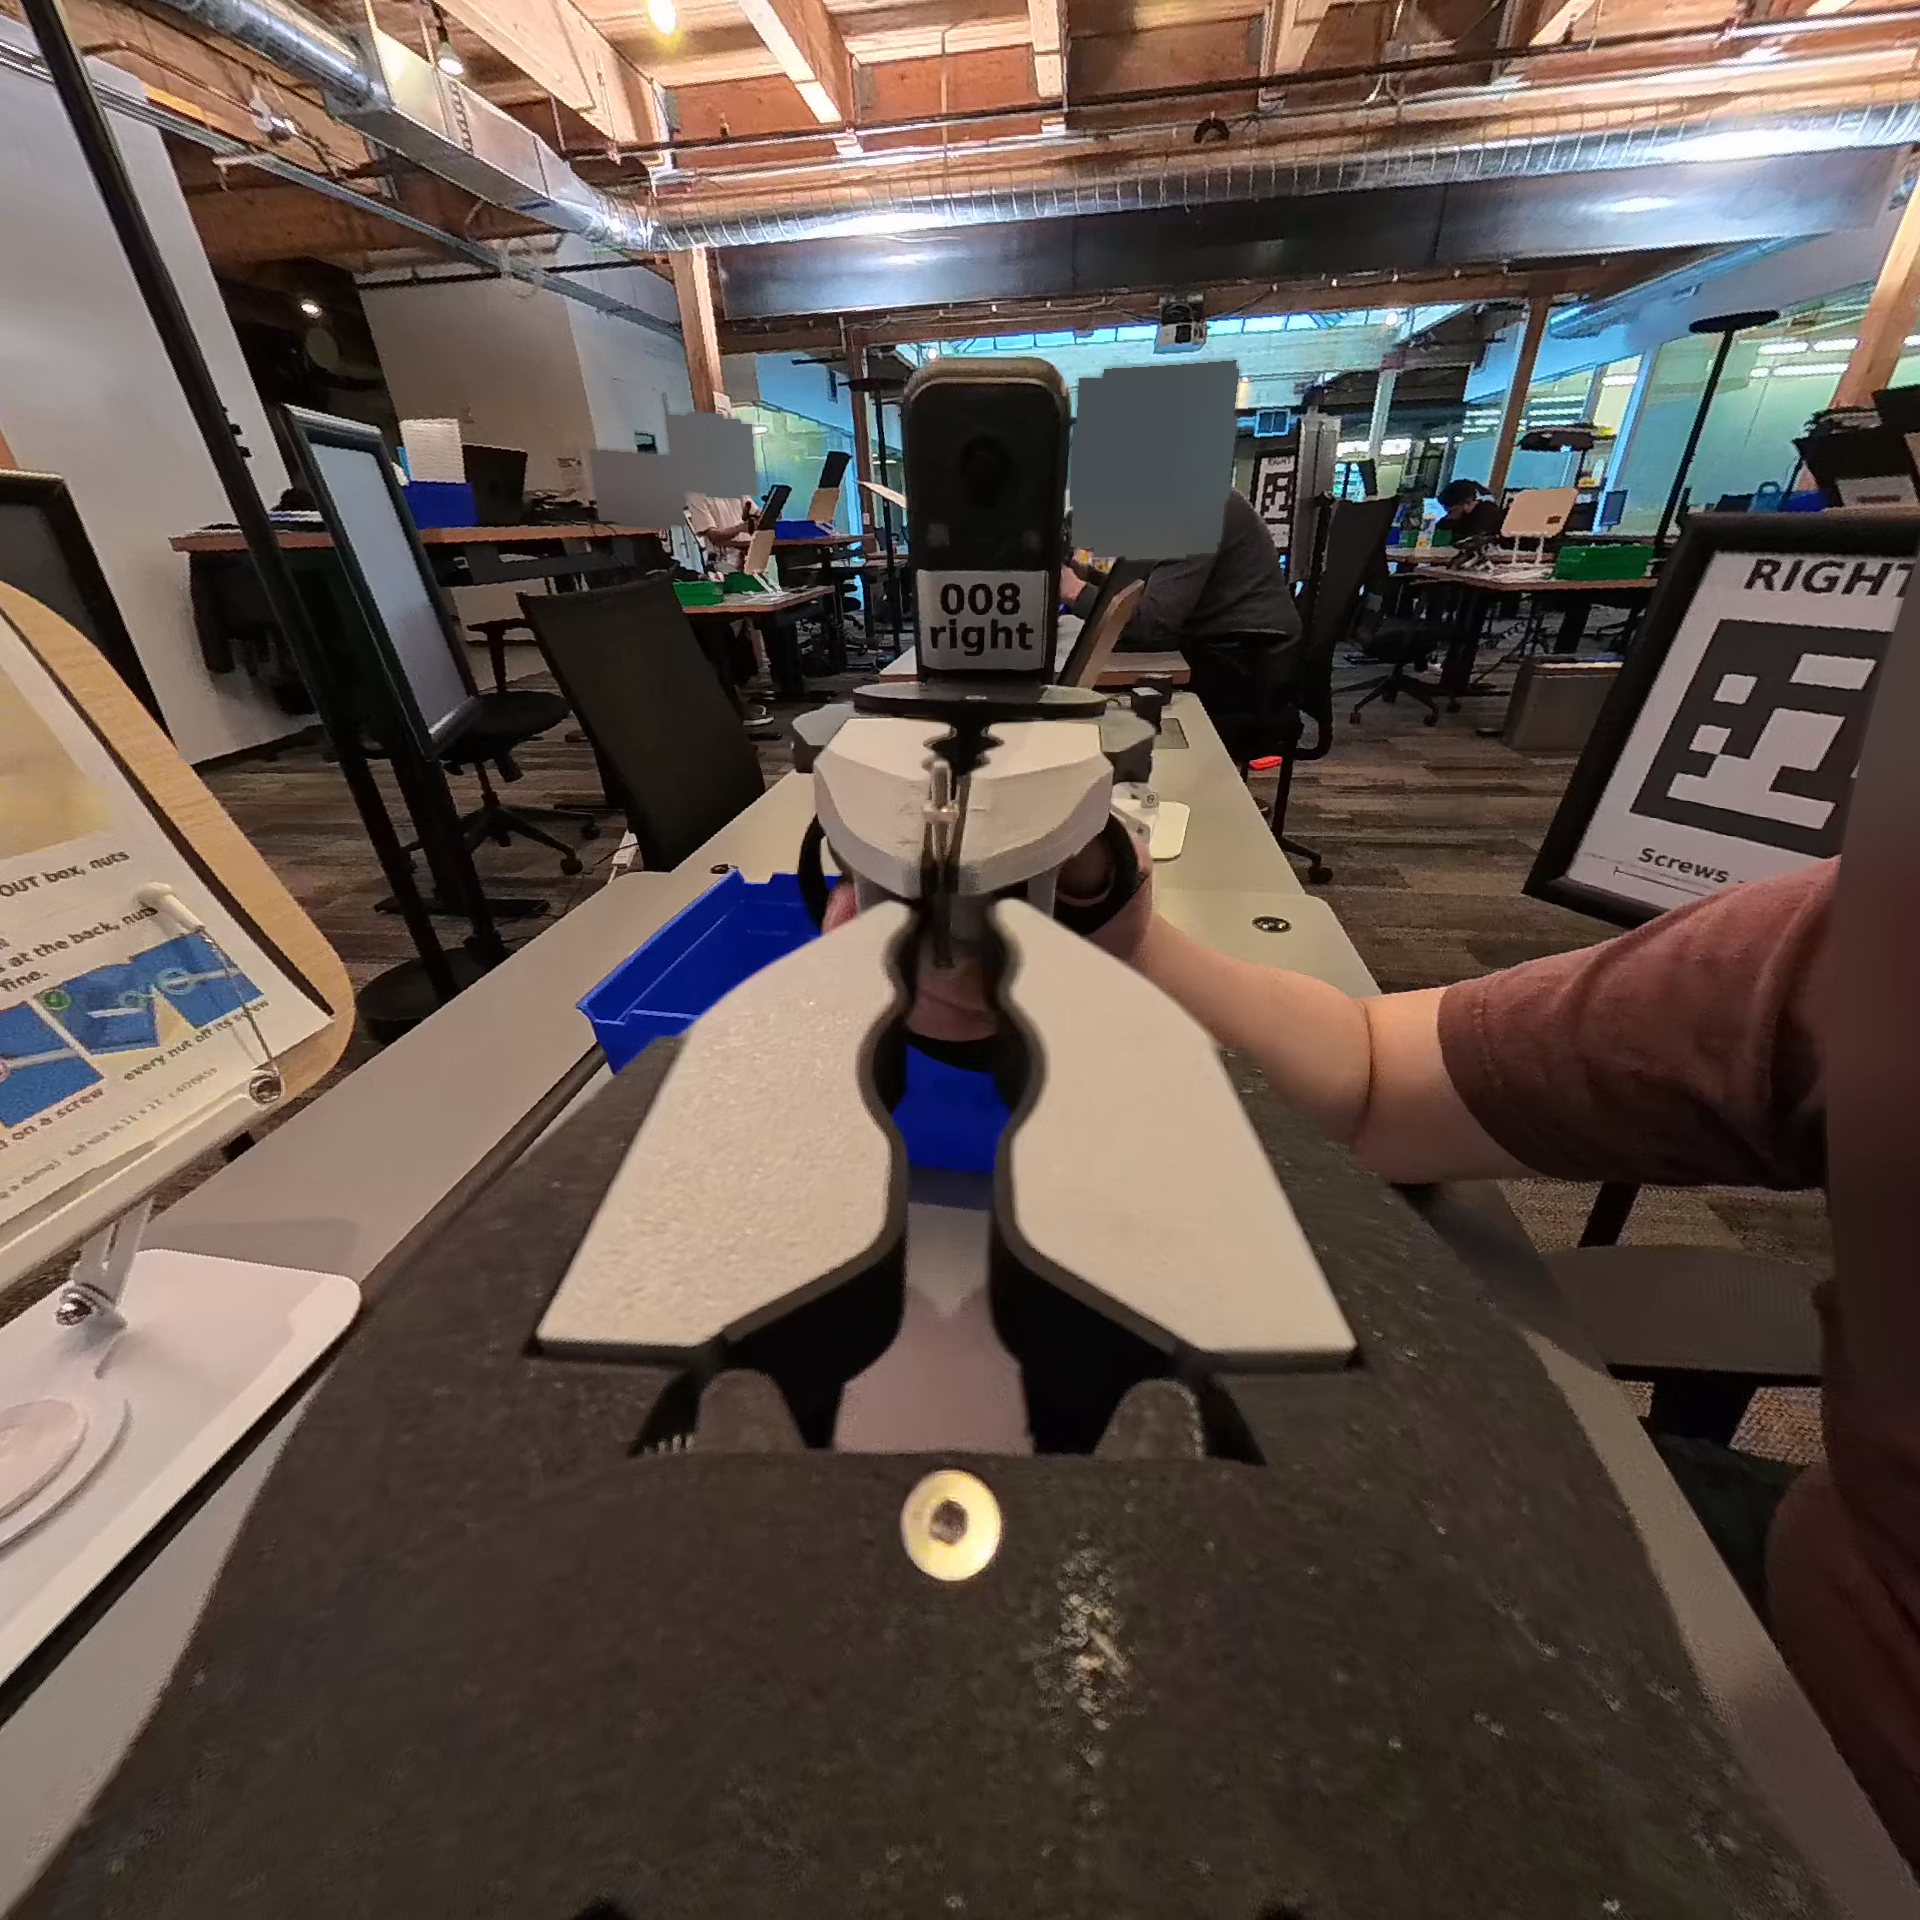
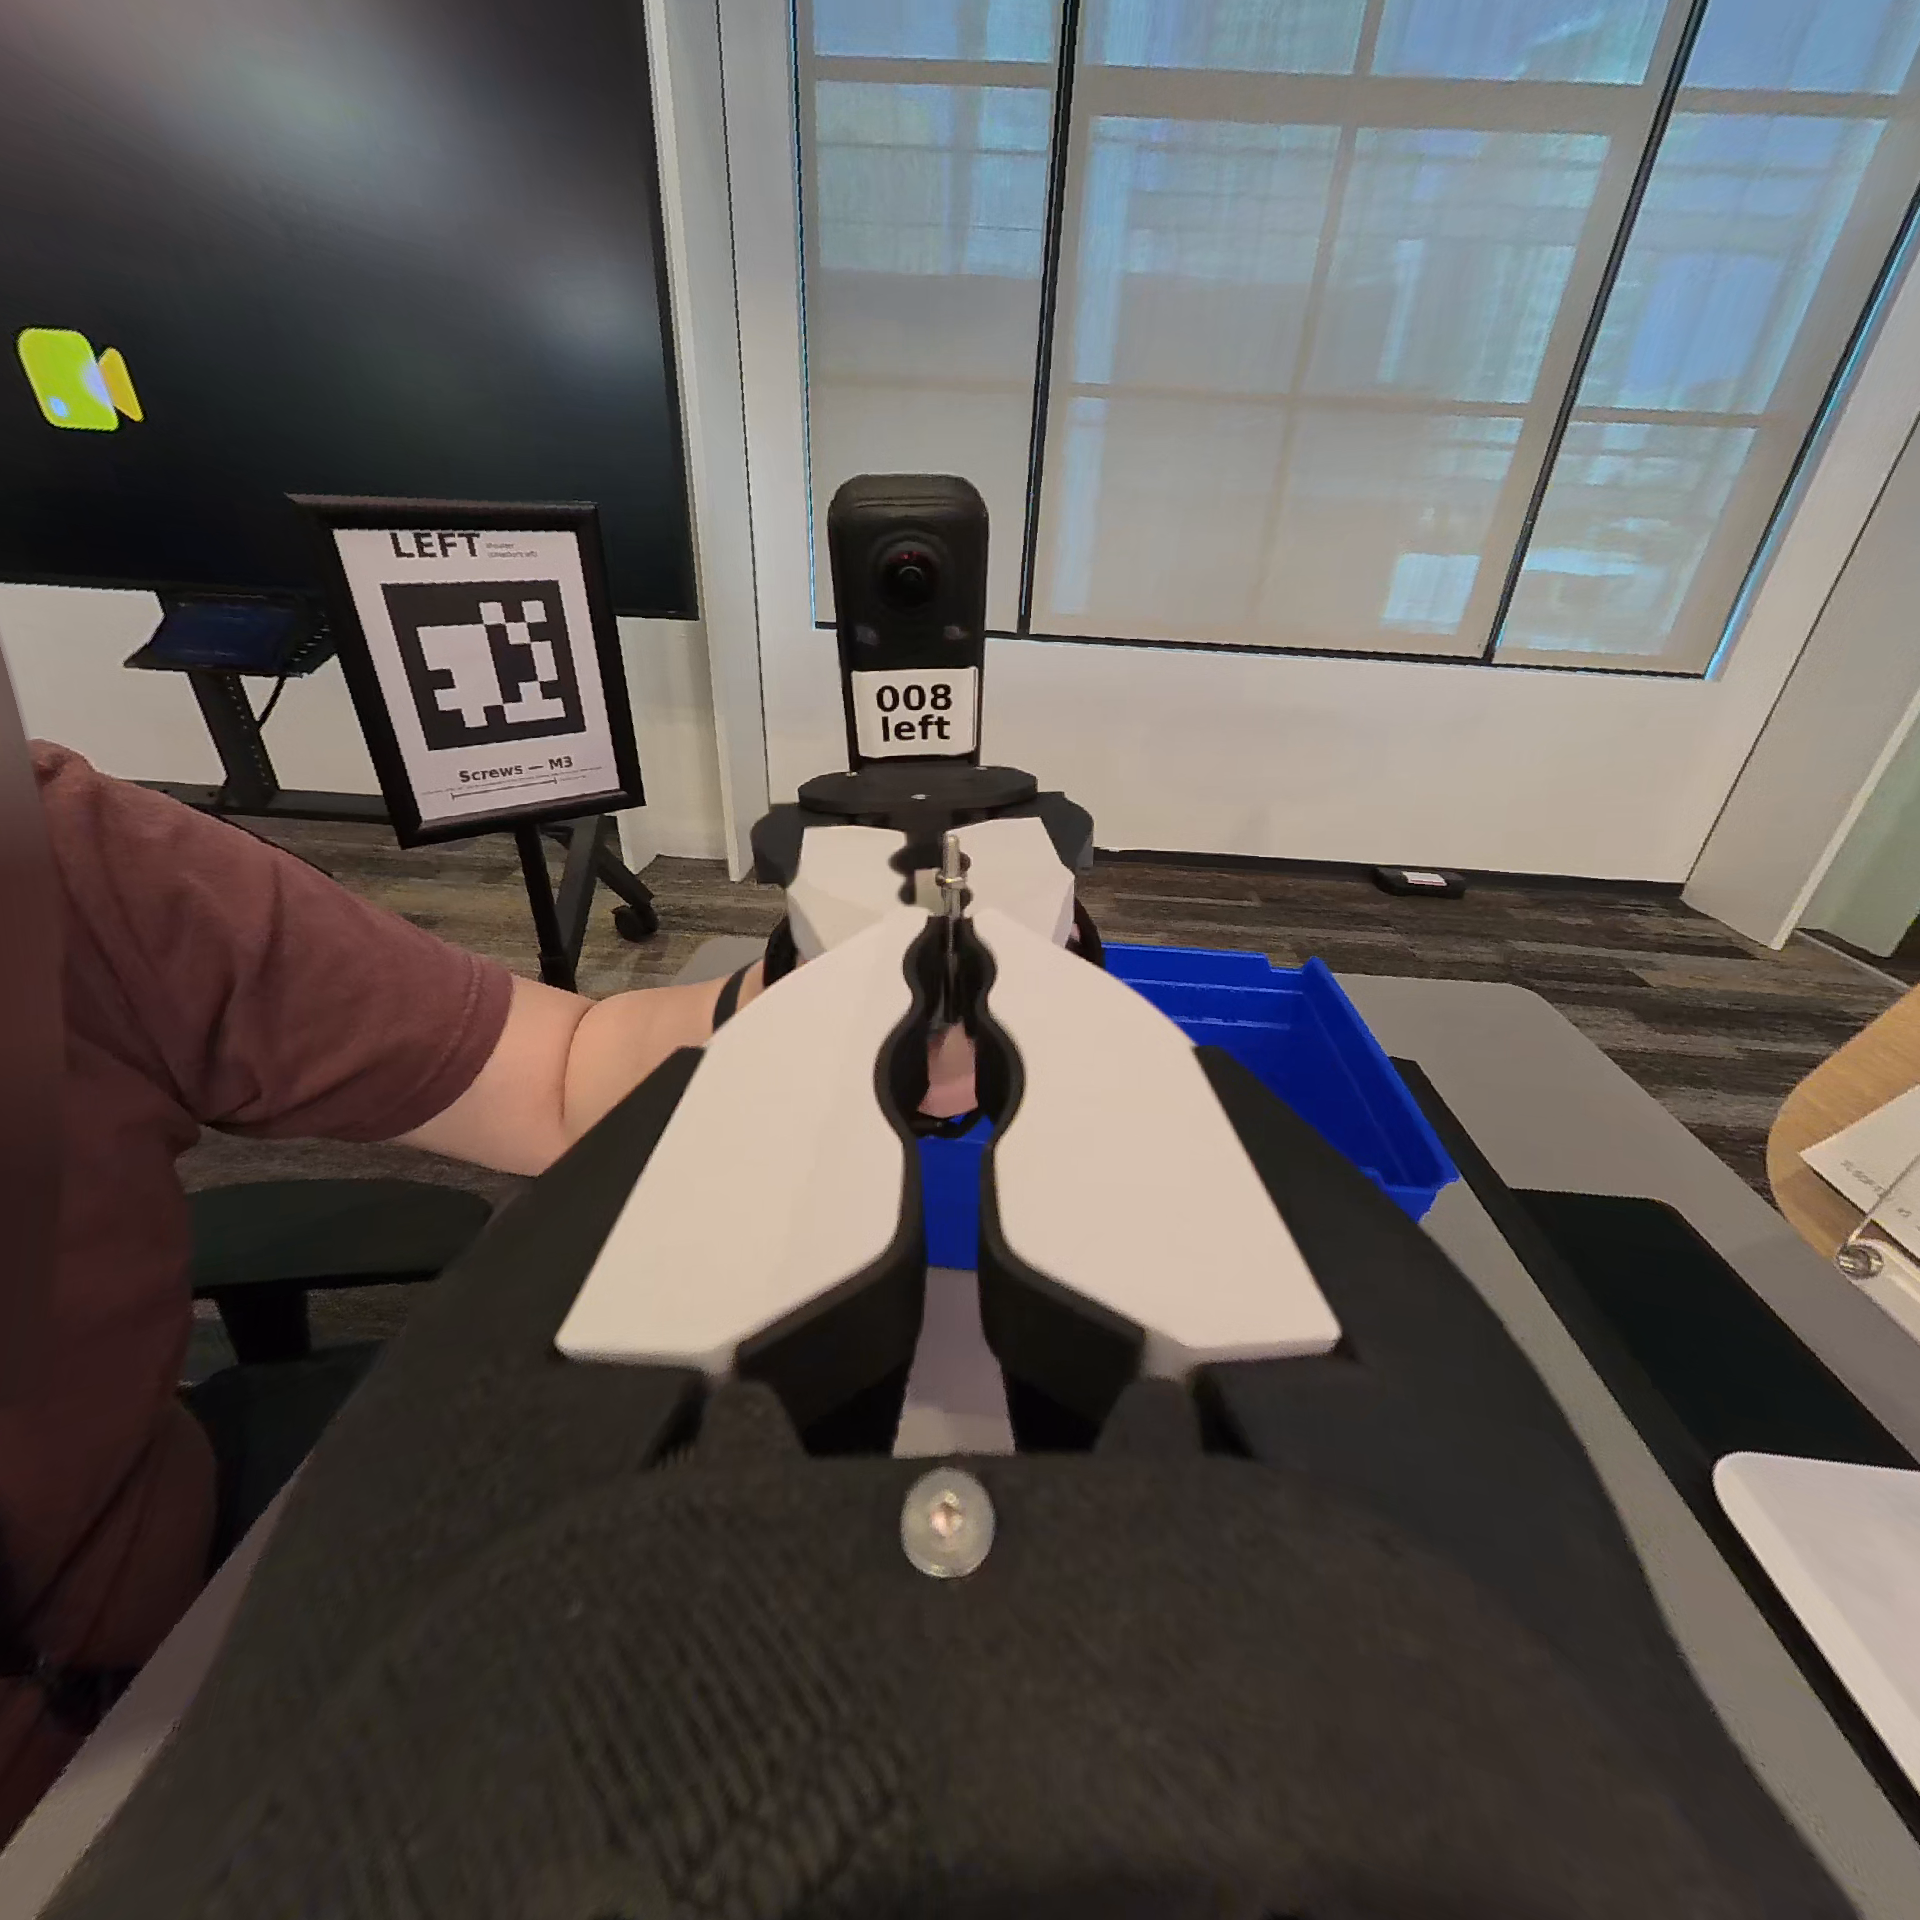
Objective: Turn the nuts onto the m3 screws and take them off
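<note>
Both grippers held nose to nose above the grey table [image 2: 1621, 1049], tips nearly meeting.

Left gripper [image 1: 948, 920]: white fingers [image 1: 769, 1132] drawn narrow, closed on the dark end of the screw [image 1: 940, 831], which runs straight out ahead of its tips toward the other tool.

Right gripper [image 2: 948, 920]: also drawn narrow, pinching the same screw from the opposite end. Seen from here a small silver nut [image 2: 949, 879] sits on the shank just past its tips, in front of the left tool's white fingers. Whether either tip grips the nut itself: cannot tell.

Blue bin [image 2: 1278, 1029] on the table directly beneath and just beyond both sets of tips; the fingers block most of its inside, contents not visible.

The person's forearm [image 1: 1278, 1049] in a maroon sleeve comes in from the right of the left gripper and reaches the right tool's handle.

To the left of the left gripper, an instruction sheet on a wooden stand [image 1: 156, 935]. Framed marker signs on easels off to the sides [image 2: 488, 665]. Behind the right tool, office chairs, desks and seated people
</note>
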